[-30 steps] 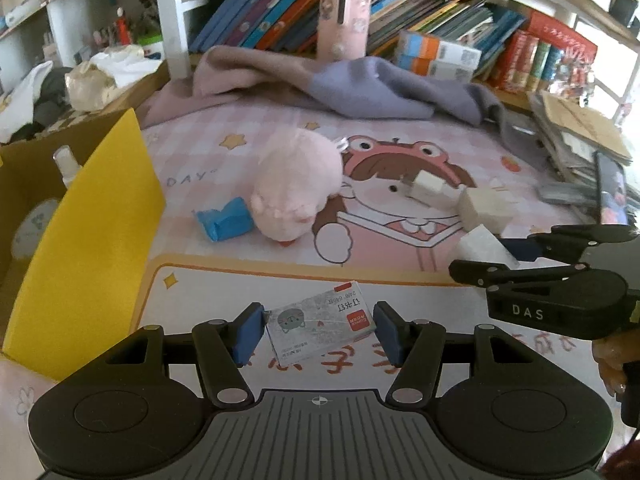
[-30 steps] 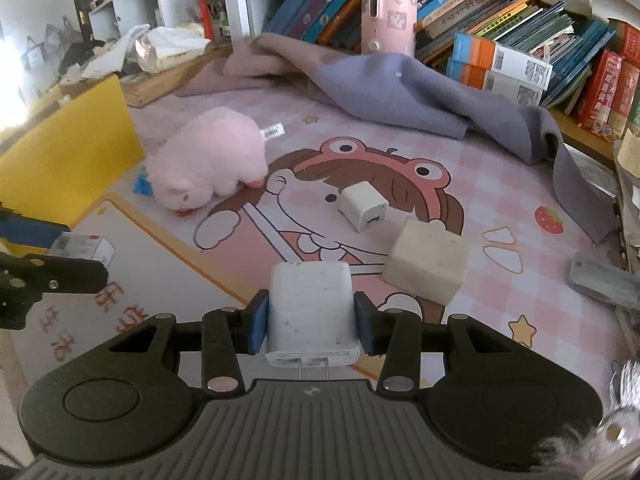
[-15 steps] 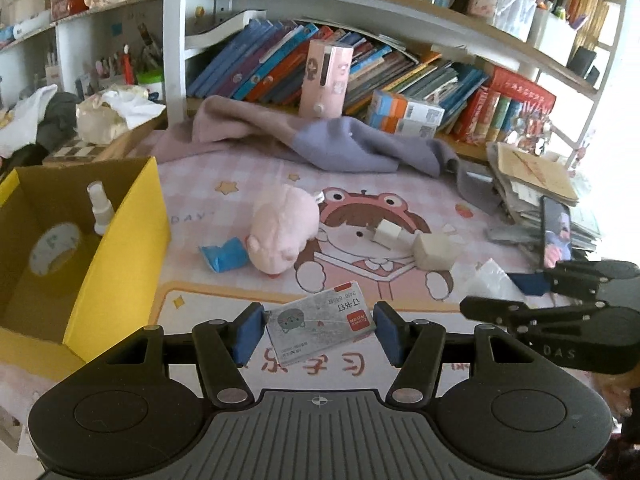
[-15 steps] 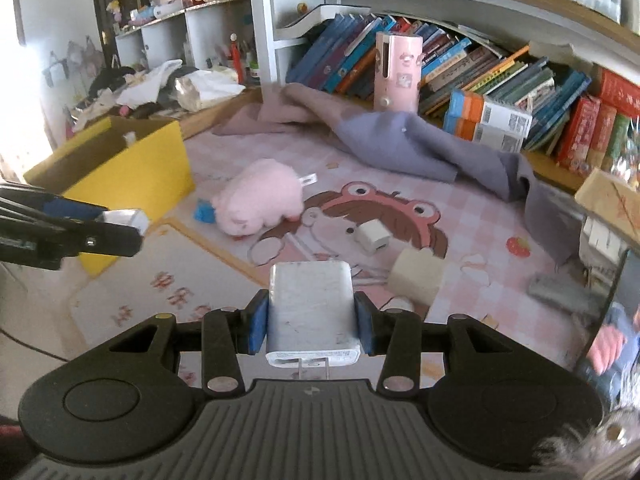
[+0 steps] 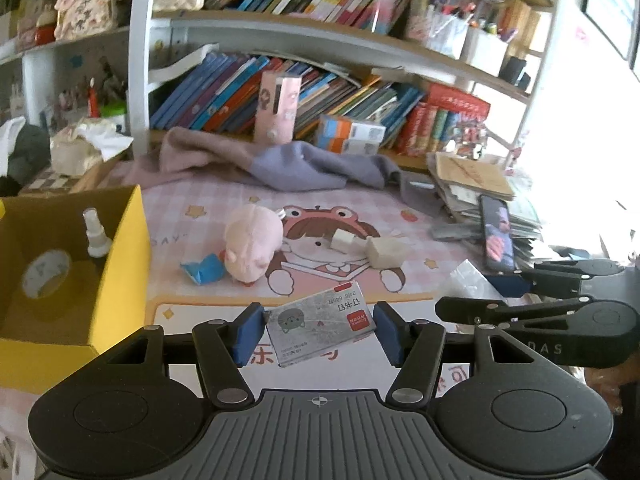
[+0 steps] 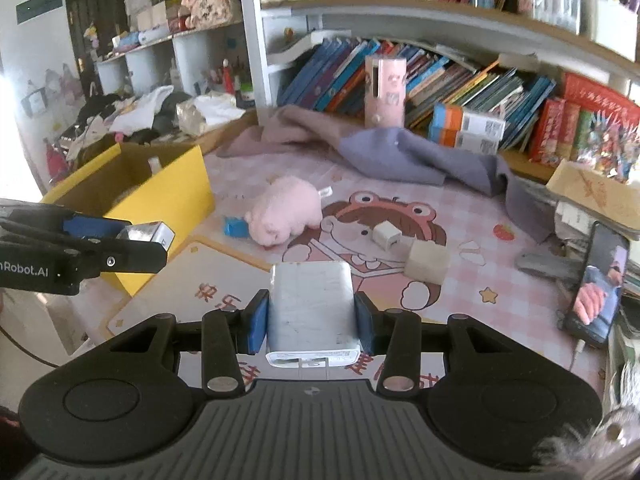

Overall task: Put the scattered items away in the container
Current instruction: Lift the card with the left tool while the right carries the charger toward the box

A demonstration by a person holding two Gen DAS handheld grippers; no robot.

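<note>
The left gripper (image 5: 319, 334) is closed on a flat staple box (image 5: 320, 328), pinched by its short ends between the blue pads and held tilted, low in the centre of the left wrist view. The right gripper (image 6: 311, 322) is clamped on a white charger (image 6: 312, 314), prongs pointing back toward the camera, at lower centre of the right wrist view.

The yellow box (image 5: 120, 264) stands open at the left of the left wrist view, holding a small spray bottle (image 5: 95, 234) and a tape roll (image 5: 45, 274). In the right wrist view the box (image 6: 168, 196) sits at left centre, with the left gripper (image 6: 132, 240) just in front of it.

On the pink cartoon mat (image 5: 404, 216) over the surface, mid-frame, lie a pink plush (image 5: 252, 246), a blue packet (image 5: 202, 270) touching its left side, a small white cube (image 5: 343, 240) and a beige block (image 5: 386, 252) just right of it. A purple cloth (image 5: 304, 164) is bunched behind them, before the bookshelf (image 5: 280, 36). A phone (image 5: 496, 234) leans at the right, near a paper stack (image 5: 472, 180).
</note>
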